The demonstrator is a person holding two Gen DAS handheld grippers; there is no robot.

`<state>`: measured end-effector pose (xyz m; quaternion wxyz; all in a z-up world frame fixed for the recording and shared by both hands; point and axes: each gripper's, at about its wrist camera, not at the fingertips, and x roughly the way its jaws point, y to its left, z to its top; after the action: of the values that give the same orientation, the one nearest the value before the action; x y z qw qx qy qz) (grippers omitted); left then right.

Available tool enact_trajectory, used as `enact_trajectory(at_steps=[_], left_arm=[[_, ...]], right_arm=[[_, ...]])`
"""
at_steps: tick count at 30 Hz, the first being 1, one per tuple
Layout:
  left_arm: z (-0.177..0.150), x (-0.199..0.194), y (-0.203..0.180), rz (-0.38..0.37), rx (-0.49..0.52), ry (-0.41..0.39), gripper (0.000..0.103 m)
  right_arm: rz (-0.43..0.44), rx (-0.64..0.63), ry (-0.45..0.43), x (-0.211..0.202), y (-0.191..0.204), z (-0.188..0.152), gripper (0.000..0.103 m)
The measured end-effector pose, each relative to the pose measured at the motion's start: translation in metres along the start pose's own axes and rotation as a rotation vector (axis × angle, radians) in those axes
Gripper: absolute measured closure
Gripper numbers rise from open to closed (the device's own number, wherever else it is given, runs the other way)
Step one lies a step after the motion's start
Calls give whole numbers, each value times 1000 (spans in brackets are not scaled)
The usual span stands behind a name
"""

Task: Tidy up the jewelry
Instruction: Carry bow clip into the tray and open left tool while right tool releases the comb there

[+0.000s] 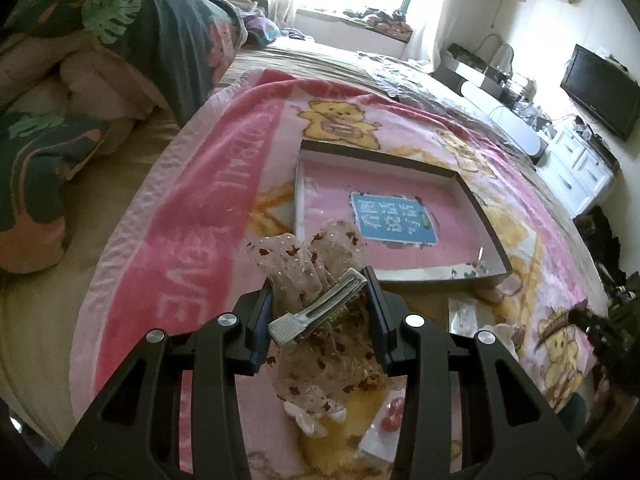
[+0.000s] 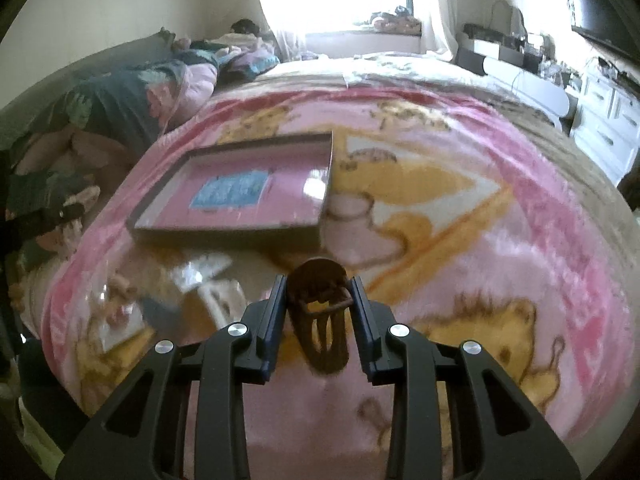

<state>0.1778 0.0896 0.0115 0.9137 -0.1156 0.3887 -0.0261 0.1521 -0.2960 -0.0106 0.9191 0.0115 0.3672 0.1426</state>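
Both tongs loaded, above the blanket (image 2: 460,216). Left gripper (image 1: 318,300) — jaws partly closed, pinching a bow clip (image 1: 316,312); its metal bar lies slantwise across the gap, gauzy bow hanging below. Right gripper (image 2: 318,300) — jaws narrow, clamped on a brown clip (image 2: 320,312), long axis running back toward the camera.

Tray (image 1: 486,216) lies ahead of both: centre-right in the left view, just beyond the tips; upper left in the right view, further off. Judged: left is nearer, a short forward reach; right must swing leftward.

Left view alone shows the tray's blue label sharply and a small red item at bottom centre. Right view is blurred; it alone shows the tray's near wall.
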Motion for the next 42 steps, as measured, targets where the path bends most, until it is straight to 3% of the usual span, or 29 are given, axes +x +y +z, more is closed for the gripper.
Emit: enact_trajectory(at_steps=[15,26,35,42], left_arm=[[40,61,-35,-37,60,44,71],[53,121,-59,-42,119,122,70],[54,143,-55,-37,127,161,62],[54,142,-50,-32,133,162,44]], right_arm=[[24,-76,-38,48,29,79,73],[37,-114,23,97,44,103,73],[46,-137,103,143,55,101,73],[37,-169,137,170,69,103,74]])
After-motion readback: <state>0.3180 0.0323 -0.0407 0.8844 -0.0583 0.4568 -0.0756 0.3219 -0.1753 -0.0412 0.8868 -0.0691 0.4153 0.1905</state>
